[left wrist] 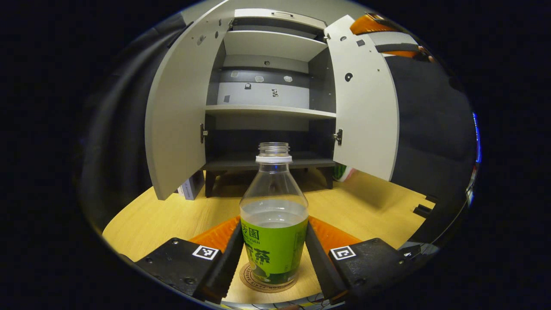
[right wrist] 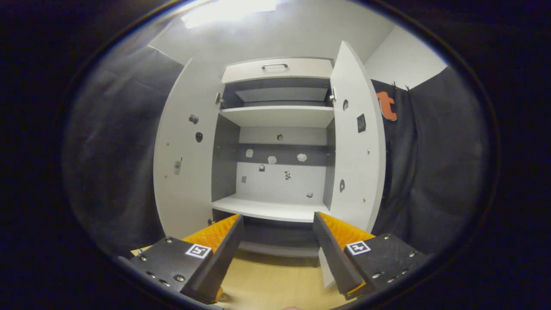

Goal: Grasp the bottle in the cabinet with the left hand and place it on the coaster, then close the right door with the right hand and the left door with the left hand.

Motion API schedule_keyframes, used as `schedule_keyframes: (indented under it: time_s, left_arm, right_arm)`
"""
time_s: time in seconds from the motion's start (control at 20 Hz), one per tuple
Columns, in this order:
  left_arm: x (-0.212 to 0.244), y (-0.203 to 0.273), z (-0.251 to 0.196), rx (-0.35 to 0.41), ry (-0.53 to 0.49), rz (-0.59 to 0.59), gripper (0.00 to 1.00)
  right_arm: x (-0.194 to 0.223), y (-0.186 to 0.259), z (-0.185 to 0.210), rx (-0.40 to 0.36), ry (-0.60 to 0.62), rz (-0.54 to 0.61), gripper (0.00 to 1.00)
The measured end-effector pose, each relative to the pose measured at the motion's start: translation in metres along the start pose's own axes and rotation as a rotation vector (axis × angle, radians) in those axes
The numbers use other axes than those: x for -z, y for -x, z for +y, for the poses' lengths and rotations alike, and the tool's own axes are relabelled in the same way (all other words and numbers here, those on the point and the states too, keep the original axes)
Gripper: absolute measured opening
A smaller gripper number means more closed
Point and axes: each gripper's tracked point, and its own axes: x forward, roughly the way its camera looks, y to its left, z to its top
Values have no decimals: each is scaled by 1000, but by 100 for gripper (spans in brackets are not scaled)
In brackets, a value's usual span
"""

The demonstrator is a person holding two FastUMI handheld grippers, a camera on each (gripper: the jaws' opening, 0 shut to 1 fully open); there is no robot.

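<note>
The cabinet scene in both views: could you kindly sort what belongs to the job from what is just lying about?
Job:
bottle, standing on the coaster
left claw, around the bottle
right claw, open
cabinet's left door and right door, both open

Lying about:
box beside the cabinet
striped item behind the right door

The clear, capless bottle [left wrist: 274,215] with its green label is standing upright on the round coaster [left wrist: 267,280], part full. Behind it the cabinet [left wrist: 270,92] is gaping, left door [left wrist: 178,112] and right door [left wrist: 365,99] both hanging wide open.
</note>
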Motion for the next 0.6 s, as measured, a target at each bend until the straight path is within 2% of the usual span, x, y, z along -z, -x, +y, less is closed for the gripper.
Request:
schedule_keyframes:
  time_s: [0.1,0.15,0.25,0.3,0.35,0.5,0.55,0.6]
  left_arm:
    - [1,5,2,-6,-26,7,82]
    - [-2,5,0,4,-36,-9,82]
    - [2,5,-2,21,-62,10,82]
    - [2,6,2,18,-71,18,82]
    - [0,9,3,18,-77,25,83]
    - [-11,12,7,0,-88,23,86]
    - [-14,14,8,-5,-97,25,85]
    - [-18,15,8,-11,-105,28,85]
  right_arm:
    - [-7,1,0,-16,37,-9,99]
    - [-11,1,-1,-23,42,-18,94]
    - [-15,7,-1,-42,53,-27,94]
    - [-16,10,-5,-43,59,-31,98]
    - [-16,12,-9,-43,62,-33,98]
    - [-16,20,-25,-23,35,-32,98]
    - [-15,22,-31,-10,23,-26,94]
    - [-14,26,-38,4,16,-23,94]
